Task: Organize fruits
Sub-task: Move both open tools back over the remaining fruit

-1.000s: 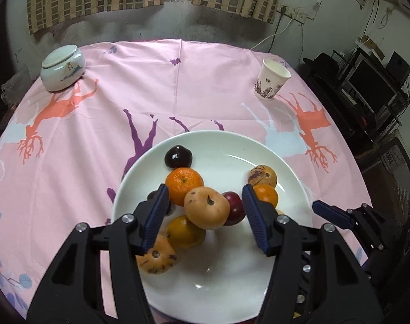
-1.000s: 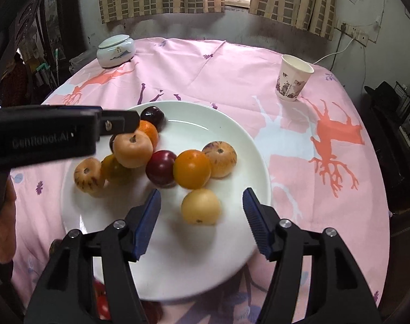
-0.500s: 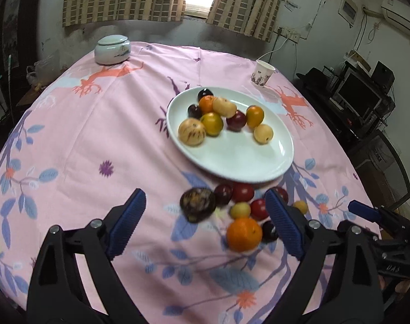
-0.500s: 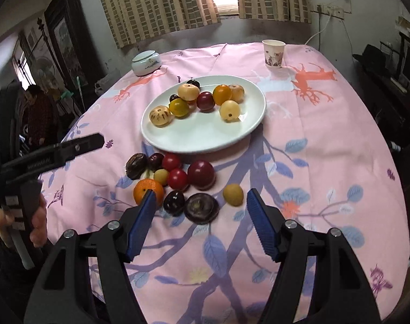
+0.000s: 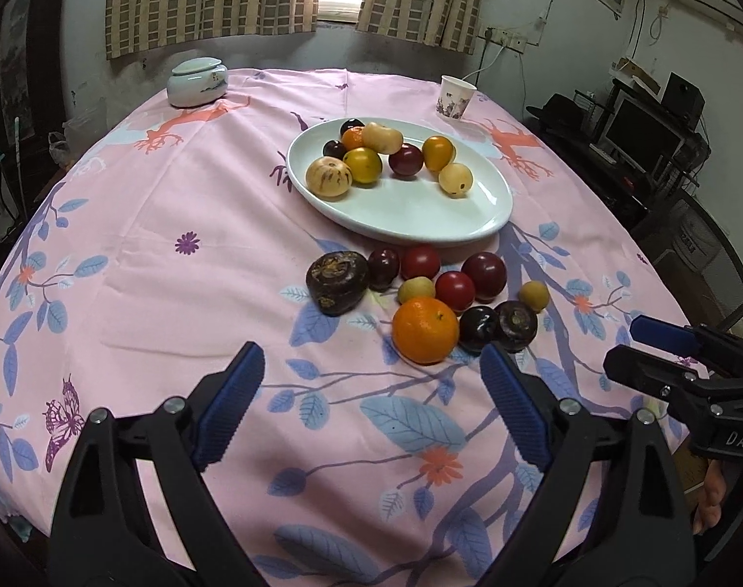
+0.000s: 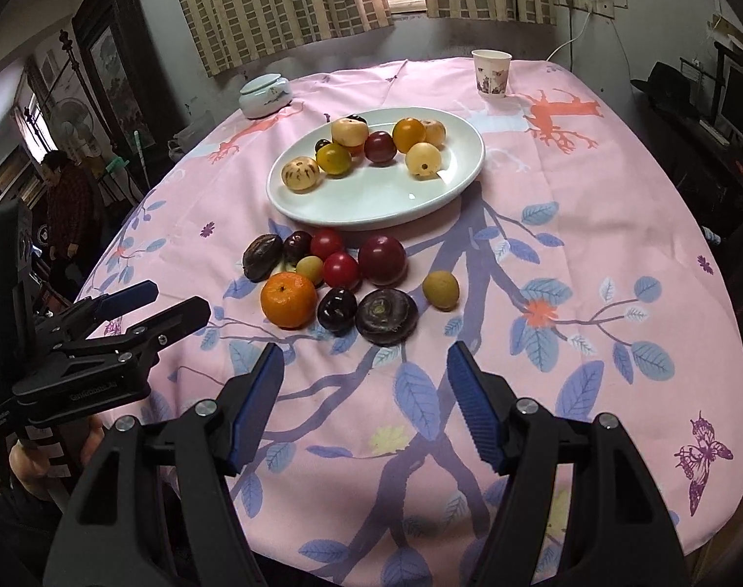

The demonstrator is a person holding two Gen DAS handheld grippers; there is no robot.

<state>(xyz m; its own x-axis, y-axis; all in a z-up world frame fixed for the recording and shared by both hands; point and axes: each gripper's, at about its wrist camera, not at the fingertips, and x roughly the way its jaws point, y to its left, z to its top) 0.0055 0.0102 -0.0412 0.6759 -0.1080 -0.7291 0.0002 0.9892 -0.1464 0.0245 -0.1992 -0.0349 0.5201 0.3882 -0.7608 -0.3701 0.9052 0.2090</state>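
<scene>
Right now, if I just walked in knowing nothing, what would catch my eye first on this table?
Probably the white oval plate in the middle of the pink patterned tablecloth, holding a cluster of yellow, orange and dark red fruit. Just in front of it, loose fruit lies on the cloth, with a bright orange nearest. At the near edge, two black tools with blue fingers stand open and empty.

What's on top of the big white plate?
The white plate holds a pile of fruits: orange, yellow, tan, a speckled one, dark red. At least nine show; small dark ones at the back are partly hidden, so more may be covered.
</scene>
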